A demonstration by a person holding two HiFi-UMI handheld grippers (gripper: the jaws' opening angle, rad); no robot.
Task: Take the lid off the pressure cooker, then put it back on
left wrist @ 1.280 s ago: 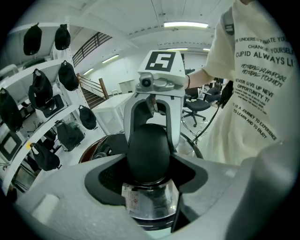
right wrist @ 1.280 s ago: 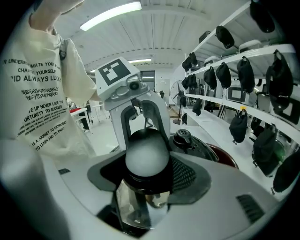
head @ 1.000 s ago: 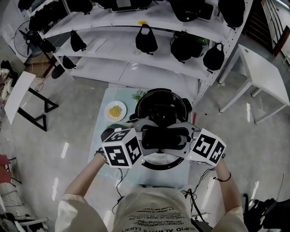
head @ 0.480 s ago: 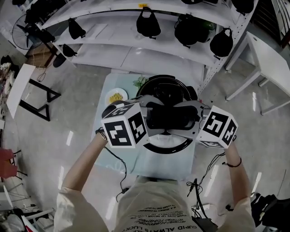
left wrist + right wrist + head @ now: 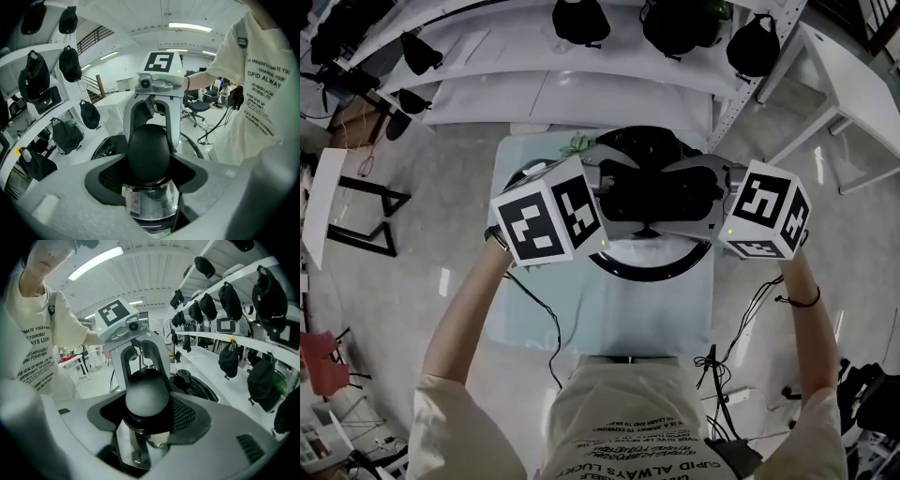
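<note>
A pale desk [image 5: 609, 319] is seen standing on the grey floor [image 5: 412, 187]. The pressure cooker [image 5: 652, 273] is set on its far half, with a green leafy item [image 5: 578, 144] just beside it (partly hidden). A black cable [image 5: 546, 309] is draped over the desk's left side.

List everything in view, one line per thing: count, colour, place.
lid: one, shiny metal with black handle, held up between both tongs.
pressure cooker: one, black, on the table beyond the lid.
table: one, pale, under the pressure cooker.
shelves: one white rack, behind the table.
bags: several, black, hanging on the shelves.
left tongs: one, white, shut on the lid's handle end.
right tongs: one, white, shut on the other end.
</note>
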